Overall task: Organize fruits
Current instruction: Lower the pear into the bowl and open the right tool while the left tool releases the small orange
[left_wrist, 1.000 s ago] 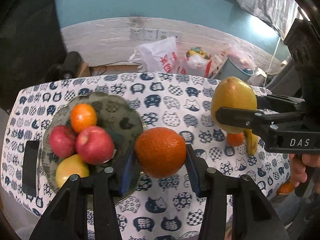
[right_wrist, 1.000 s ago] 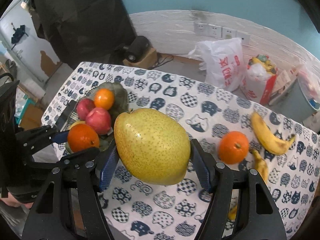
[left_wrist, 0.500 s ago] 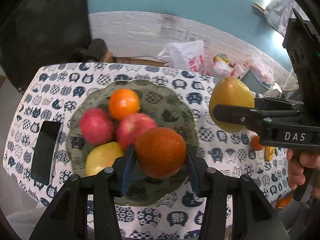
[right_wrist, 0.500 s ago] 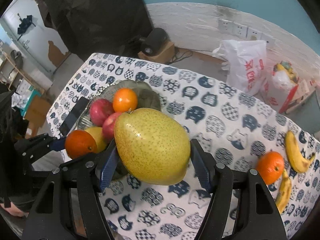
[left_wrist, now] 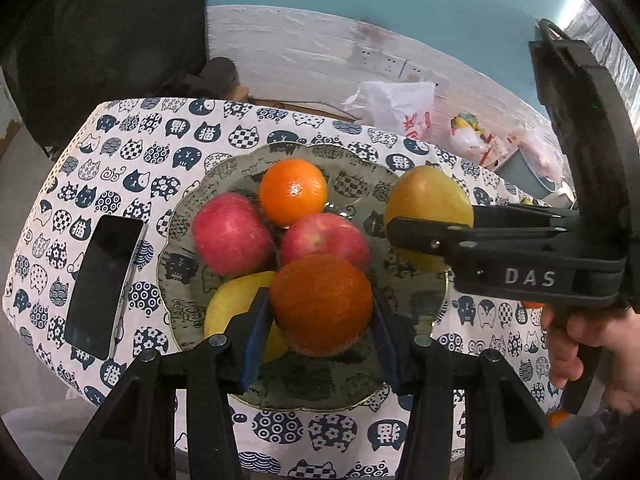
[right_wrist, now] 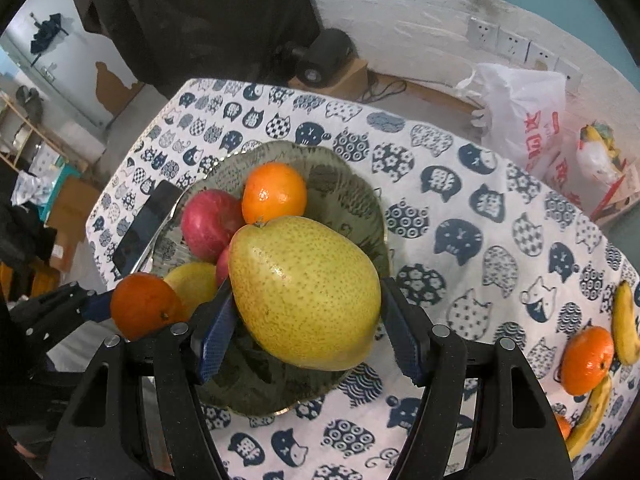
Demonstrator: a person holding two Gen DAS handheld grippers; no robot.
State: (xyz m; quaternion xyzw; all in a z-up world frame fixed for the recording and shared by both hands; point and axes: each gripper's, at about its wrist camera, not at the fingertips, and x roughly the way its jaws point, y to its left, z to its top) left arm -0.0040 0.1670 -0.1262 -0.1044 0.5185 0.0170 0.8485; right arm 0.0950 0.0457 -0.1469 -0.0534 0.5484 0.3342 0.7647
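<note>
Both tools, left (left_wrist: 320, 312) and right (right_wrist: 306, 328), now over the plate (left_wrist: 400, 384) instead of beside it.

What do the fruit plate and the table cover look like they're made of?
Fruit plate: probably clear glass, glossy; the cat print shows through it, and its scalloped rim glints. Table cover: seemingly matte printed cloth, draping softly over the table edge.

You've got a white tablecloth (right_wrist: 480, 200) covered in navy cat faces, a grey-green plate (left_wrist: 360, 184) with dark cat prints, two red apples (left_wrist: 232, 234), a bright orange mandarin (left_wrist: 292, 192), a darker orange (left_wrist: 320, 304), a speckled yellow-green pear (right_wrist: 304, 292) and yellow bananas (right_wrist: 624, 324).
</note>
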